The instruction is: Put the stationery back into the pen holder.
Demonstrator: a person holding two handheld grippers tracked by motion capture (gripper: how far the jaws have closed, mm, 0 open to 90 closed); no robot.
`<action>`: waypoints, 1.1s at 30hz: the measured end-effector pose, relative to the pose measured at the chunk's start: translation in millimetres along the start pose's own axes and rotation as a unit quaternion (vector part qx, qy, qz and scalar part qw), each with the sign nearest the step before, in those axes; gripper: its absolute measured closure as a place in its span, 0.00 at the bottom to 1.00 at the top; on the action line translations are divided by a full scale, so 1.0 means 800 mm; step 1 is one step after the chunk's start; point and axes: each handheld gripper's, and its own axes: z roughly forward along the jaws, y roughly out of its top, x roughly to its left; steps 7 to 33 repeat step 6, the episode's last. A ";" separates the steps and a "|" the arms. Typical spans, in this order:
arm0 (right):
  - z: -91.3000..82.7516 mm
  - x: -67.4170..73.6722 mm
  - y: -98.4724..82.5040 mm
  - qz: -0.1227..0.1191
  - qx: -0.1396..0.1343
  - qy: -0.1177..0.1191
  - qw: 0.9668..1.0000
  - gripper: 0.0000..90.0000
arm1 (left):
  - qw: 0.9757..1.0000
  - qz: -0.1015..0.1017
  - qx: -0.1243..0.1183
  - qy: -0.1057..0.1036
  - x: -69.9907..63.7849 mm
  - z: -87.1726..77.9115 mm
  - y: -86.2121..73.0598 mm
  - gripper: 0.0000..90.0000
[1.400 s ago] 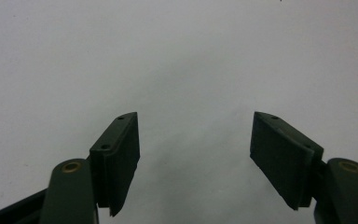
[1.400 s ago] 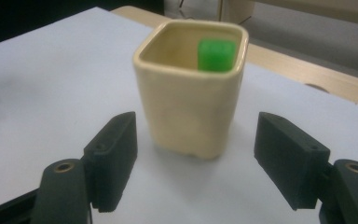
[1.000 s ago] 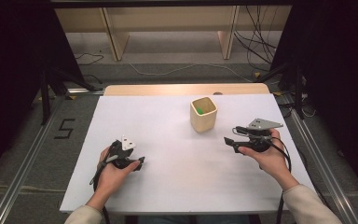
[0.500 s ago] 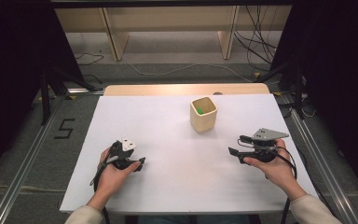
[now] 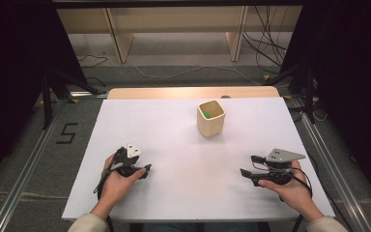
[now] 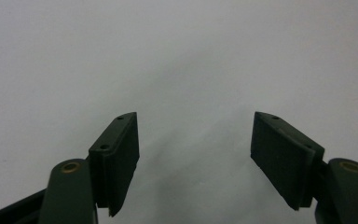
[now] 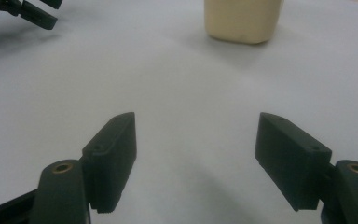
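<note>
Jaws are spread wide and empty on both the left gripper (image 5: 146,170) and right gripper (image 5: 246,166), and the right one's been pulled back near and right from the cream cup (image 5: 210,117), sat far-centre on the white table (image 5: 183,154), so nothing looks grabbed yet

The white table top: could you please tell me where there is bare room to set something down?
The white table top is bare nearly everywhere: the wide middle strip between the left gripper and the right gripper, and the far-left stretch beside the cream cup. Only the cup's spot and the near corners under the hands are taken.
</note>
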 end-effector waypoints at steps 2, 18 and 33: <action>-0.002 0.002 -0.006 0.002 0.002 0.005 1.000 0.33 | 1.000 0.001 0.001 -0.001 -0.001 0.000 0.000 0.36; -0.005 0.005 -0.010 0.003 0.000 0.007 1.000 0.33 | 1.000 0.003 0.000 -0.002 -0.003 0.000 0.000 0.36; -0.005 0.005 -0.010 0.003 0.000 0.007 1.000 0.33 | 1.000 0.003 0.000 -0.002 -0.003 0.000 0.000 0.36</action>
